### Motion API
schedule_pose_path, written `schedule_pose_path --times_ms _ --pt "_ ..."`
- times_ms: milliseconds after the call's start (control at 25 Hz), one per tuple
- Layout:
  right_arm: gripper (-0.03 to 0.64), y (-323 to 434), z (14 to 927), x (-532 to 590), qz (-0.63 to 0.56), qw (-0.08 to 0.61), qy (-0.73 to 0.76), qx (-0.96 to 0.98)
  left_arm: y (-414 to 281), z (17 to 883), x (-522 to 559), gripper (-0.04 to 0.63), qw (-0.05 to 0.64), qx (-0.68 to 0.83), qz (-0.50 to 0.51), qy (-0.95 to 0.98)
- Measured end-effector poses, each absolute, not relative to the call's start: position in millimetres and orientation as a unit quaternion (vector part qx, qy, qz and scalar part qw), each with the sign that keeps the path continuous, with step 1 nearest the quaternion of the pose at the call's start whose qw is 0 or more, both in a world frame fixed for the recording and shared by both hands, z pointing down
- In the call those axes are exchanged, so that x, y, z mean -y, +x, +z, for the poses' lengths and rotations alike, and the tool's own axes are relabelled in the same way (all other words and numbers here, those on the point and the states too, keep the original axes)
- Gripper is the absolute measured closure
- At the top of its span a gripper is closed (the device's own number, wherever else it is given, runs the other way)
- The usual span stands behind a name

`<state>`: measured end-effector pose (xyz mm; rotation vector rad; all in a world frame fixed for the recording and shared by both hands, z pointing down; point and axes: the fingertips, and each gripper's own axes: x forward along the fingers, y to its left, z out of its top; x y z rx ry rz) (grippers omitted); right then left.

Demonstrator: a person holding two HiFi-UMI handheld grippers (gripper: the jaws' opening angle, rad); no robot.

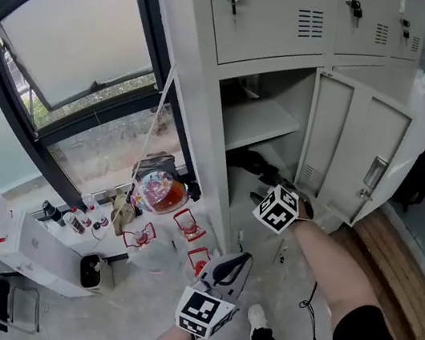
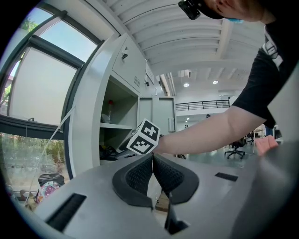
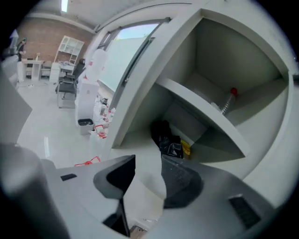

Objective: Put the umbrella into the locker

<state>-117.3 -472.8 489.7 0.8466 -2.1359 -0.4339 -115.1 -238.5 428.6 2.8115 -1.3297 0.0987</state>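
1. Your head camera looked steeply down from above onto the open locker (image 1: 202,90).
2. Left gripper view faced level, with the locker off to its left.
3. Right gripper view angled downward, close into that same open compartment.

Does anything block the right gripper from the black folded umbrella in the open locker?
Nothing visible does. The black folded umbrella lies in the grey metal locker's lower compartment; only bare locker floor separates it from the empty, open right gripper.

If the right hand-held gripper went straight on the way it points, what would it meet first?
The right hand-held gripper, jaws apart and empty, would probably meet the black umbrella lying on the locker floor first, or the bare floor just before it; depth is unclear.
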Motion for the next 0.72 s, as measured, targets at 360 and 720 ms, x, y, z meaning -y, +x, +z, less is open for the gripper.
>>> schedule_pose_path --times_ms 360,720 --pt "0.563 -125 472 398 -0.201 0.387 0.331 0.837 -121 423 183 0.577 0.010 0.418 0.030 0.908" --pt "0.563 -127 462 325 -0.194 0.374 0.326 0.846 -124 424 136 0.577 0.028 0.417 0.026 0.908"
